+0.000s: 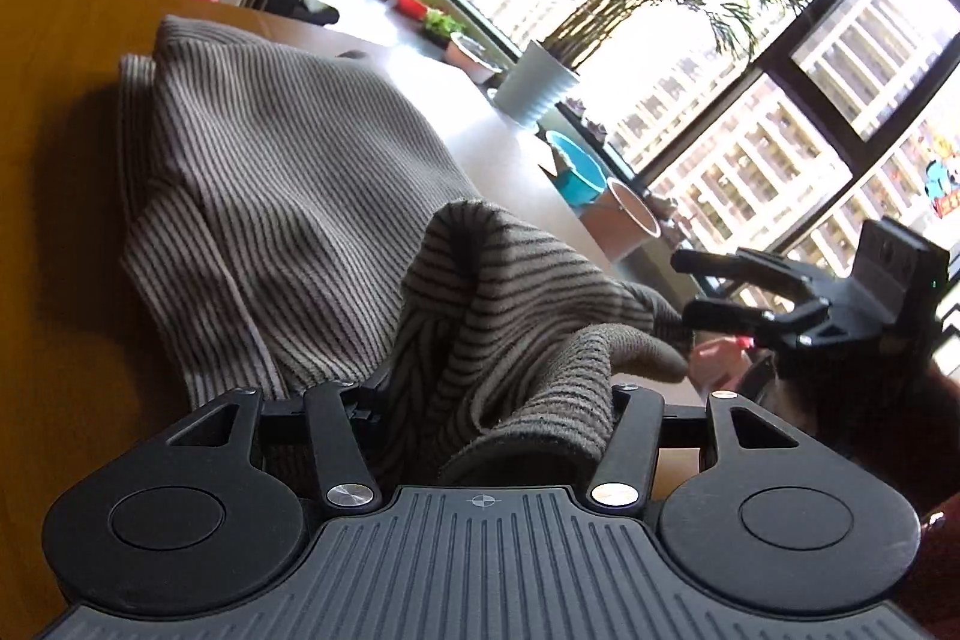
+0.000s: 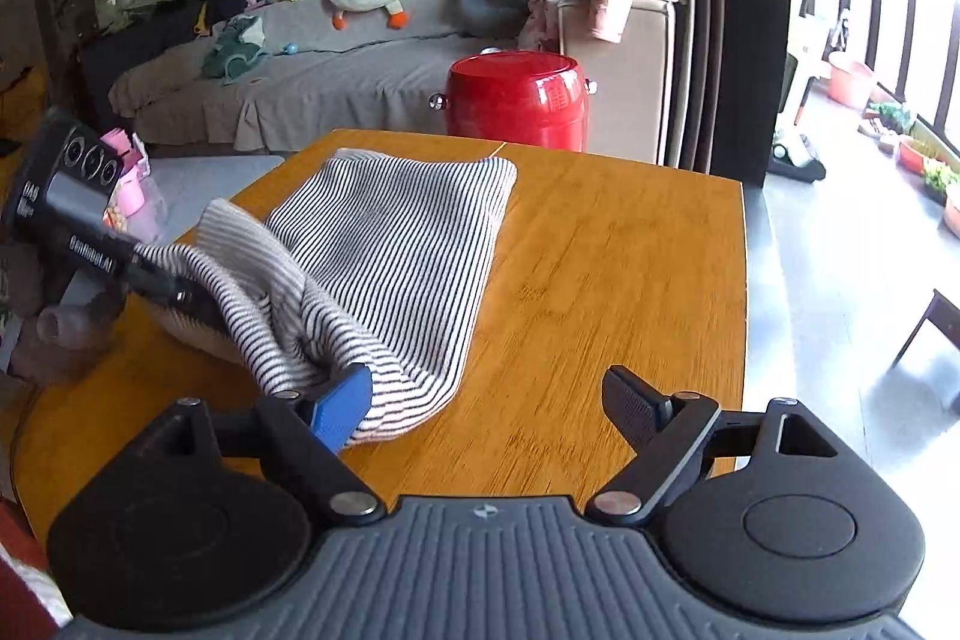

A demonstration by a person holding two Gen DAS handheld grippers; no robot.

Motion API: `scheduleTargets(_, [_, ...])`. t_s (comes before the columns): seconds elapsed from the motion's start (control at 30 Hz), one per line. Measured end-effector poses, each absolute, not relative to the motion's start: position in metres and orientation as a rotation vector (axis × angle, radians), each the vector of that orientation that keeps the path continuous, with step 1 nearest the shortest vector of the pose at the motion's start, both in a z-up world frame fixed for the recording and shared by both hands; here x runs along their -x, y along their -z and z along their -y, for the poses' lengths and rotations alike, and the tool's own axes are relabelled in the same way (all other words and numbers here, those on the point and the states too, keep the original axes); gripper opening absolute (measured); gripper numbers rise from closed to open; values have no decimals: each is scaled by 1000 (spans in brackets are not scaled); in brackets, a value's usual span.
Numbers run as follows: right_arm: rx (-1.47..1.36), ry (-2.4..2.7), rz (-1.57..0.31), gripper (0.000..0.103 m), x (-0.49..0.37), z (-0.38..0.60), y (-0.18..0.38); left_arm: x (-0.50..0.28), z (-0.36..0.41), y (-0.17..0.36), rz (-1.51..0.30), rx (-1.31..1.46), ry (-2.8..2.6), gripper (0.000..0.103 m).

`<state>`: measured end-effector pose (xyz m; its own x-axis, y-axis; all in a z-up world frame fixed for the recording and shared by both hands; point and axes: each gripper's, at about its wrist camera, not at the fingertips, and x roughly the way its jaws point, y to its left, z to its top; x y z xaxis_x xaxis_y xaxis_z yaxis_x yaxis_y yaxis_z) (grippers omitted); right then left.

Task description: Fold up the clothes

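A black-and-white striped garment (image 2: 396,244) lies partly folded on the wooden table (image 2: 600,280). In the left wrist view the garment (image 1: 288,172) bunches up over my left gripper (image 1: 492,400), whose fingers are hidden under the cloth. In the right wrist view the left gripper (image 2: 198,301) holds a fold of it, lifted a little off the table. My right gripper (image 2: 492,400) is open, jaws wide apart. Its blue left finger (image 2: 342,400) touches the garment's near edge. The right gripper also shows open in the left wrist view (image 1: 690,286).
A red drum stool (image 2: 516,100) stands beyond the table's far edge. A grey sofa with toys (image 2: 336,58) is behind it. Potted plants (image 1: 540,88) and tubs line the window sill. A chair edge (image 2: 936,328) is at the right.
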<state>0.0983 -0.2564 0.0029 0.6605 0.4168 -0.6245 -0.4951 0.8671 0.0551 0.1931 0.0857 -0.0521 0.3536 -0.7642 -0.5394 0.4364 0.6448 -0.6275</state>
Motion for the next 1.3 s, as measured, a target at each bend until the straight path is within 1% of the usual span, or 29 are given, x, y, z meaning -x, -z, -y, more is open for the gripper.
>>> scheduleTargets(0.23, [371, -553, -654, 85, -86, 227, 25, -213, -97, 64, -986, 584, 766, 57])
scheduleTargets(0.33, [354, -582, -592, 85, -87, 215, 26, -213, -94, 64, -984, 564, 759, 57])
scheduleTargets(0.37, [340, -593, -562, 83, -89, 212, 24, -212, -93, 64, -984, 555, 758, 57])
scheduleTargets(0.4, [335, -606, -534, 80, -91, 208, 22, -212, -93, 64, -984, 552, 758, 57])
scheduleTargets(0.47, [343, -629, -508, 62, -97, 198, 20, -209, -93, 64, -988, 552, 757, 57])
scheduleTargets(0.5, [350, -641, -511, 57, -101, 194, 21, -209, -93, 64, -988, 550, 757, 57])
scheduleTargets(0.53, [349, -650, -523, 47, -105, 191, 24, -209, -92, 64, -987, 546, 757, 57])
scheduleTargets(0.6, [327, -664, -561, 42, -110, 188, 29, -206, -92, 62, -982, 530, 752, 57])
scheduleTargets(0.63, [306, -671, -583, 34, -111, 188, 29, -204, -92, 61, -978, 517, 748, 55])
scheduleTargets(0.67, [280, -680, -602, 30, -110, 189, 27, -202, -91, 59, -975, 503, 744, 54])
scheduleTargets(0.73, [219, -700, -635, 24, -105, 194, 21, -197, -86, 55, -972, 474, 739, 53])
scheduleTargets(0.93, [76, -784, -708, 22, -65, 222, -20, -154, -83, 32, -1051, 493, 837, 51])
scheduleTargets(1.03, [-5, -836, -689, 22, -57, 238, -49, -140, -88, 13, -1061, 524, 911, 51])
scheduleTargets(1.17, [-113, -845, -614, 22, -106, 235, -66, -154, -102, -4, -992, 502, 898, 53])
scheduleTargets(1.23, [-162, -821, -609, 22, -150, 223, -54, -175, -111, -3, -965, 499, 847, 53])
scheduleTargets(1.3, [-196, -778, -655, 20, -197, 205, -30, -197, -123, 5, -950, 487, 769, 53])
